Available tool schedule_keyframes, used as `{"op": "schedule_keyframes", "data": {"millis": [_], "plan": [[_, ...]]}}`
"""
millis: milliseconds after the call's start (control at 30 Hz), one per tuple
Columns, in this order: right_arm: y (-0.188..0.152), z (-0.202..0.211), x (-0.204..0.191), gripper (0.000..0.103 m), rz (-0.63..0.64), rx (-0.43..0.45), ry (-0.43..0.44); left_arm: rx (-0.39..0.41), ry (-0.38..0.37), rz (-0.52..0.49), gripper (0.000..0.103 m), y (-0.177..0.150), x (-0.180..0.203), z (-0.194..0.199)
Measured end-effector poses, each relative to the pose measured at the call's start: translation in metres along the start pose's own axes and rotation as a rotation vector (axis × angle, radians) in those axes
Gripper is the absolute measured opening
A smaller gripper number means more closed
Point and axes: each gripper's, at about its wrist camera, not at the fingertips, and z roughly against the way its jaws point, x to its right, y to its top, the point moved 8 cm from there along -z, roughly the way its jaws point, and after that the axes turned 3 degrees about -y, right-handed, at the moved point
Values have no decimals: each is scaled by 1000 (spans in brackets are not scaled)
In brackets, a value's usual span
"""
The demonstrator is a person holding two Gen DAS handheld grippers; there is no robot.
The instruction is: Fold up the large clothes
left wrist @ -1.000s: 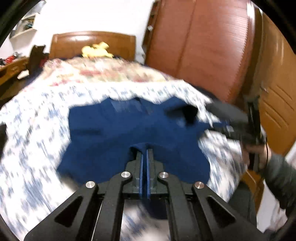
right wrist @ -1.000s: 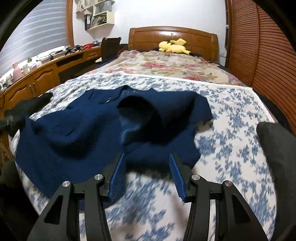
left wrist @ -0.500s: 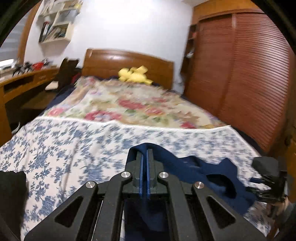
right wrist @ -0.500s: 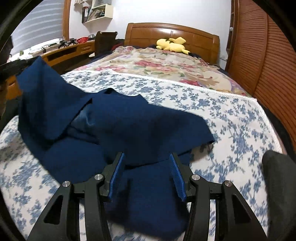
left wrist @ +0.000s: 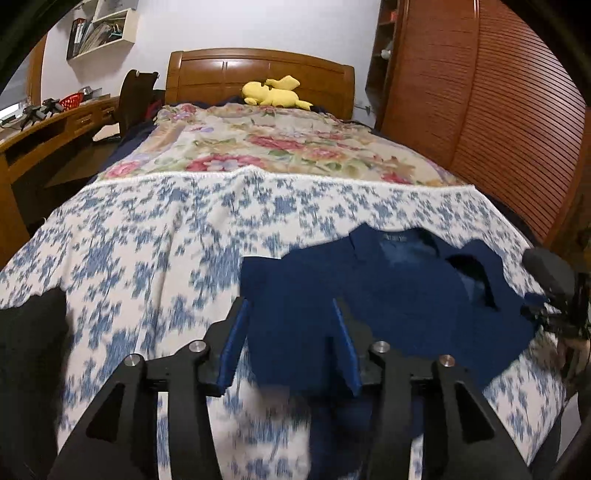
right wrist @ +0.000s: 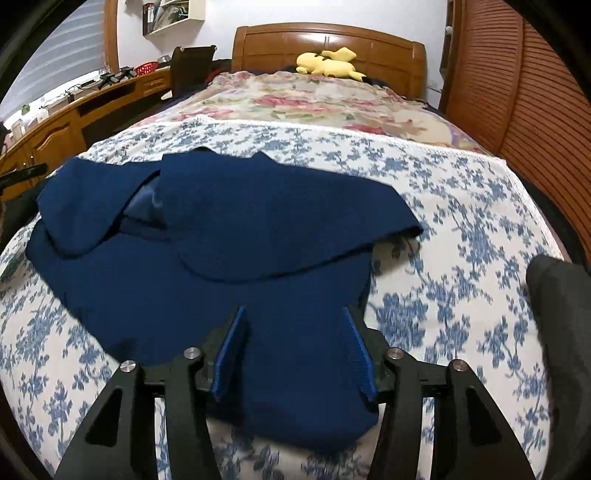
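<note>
Navy blue garment [right wrist: 236, 236], a big knit-looking top, lies on the near half of the bed, on the blue-flowered white sheet [right wrist: 461, 221]. One flap is folded over the body of it, edge running diagonally toward the right; a paler blue lining shows in the gap at the left of the fold. In the left wrist view the same garment [left wrist: 388, 295] sits right of centre, collar and label patch facing the headboard, a dark sleeve opening at its right.

Left gripper [left wrist: 291, 343]: jaws opening, blue pads apart, cloth lying between them but not pinched. Frame is motion-blurred low down.

Right gripper [right wrist: 295, 350]: jaws also opening, set apart, the garment's near hem spread between and under them, pads not pressing on it. The right gripper's black body shows at the right edge of the left wrist view, over the garment's right edge.

Further out: floral quilt [left wrist: 280, 147] on the far half of the bed, yellow plush toy [right wrist: 328, 62] by the wooden headboard [left wrist: 258, 74], wooden desk [right wrist: 55, 129] at left, slatted wooden wardrobe doors [left wrist: 498, 110] at right, wall shelf [left wrist: 99, 33] with books.
</note>
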Motion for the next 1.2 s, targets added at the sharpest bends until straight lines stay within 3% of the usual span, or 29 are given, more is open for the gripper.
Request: {"op": "schedule_keyframes", "data": {"millis": [167,300,500,733,933,967,1000,1067,1100,1133,1200], "plan": [[-5,3,6,61,-59,-21,12,-38,-9,-29,65,-39,11,21],[-9,3,12,61,-127,-34,52,-67,-9,-59,65,-63,23,25],[-14,5,9,63,-124,-52,40,-122,8,-61,65,-86,27,12],[-30,-7,15,74,-159,-108,44,-177,43,-69,65,-99,25,-4],[-35,-20,19,73,-199,-114,103,-236,0,-59,65,-105,29,-18],[-35,-20,17,63,-196,-112,121,-256,-31,-56,65,-108,32,-21],[-34,-20,14,56,-190,-108,149,-260,-33,-56,62,-108,33,-21],[-34,-18,9,39,-175,-98,169,-269,-58,-66,40,-109,40,-21],[-33,-16,8,32,-164,-86,164,-270,-49,-68,37,-109,41,-21],[-30,-10,7,22,-154,-51,158,-267,-39,-76,17,-109,43,-19],[-25,3,5,19,-135,-2,138,-242,-42,-87,11,-104,48,-8]]}}
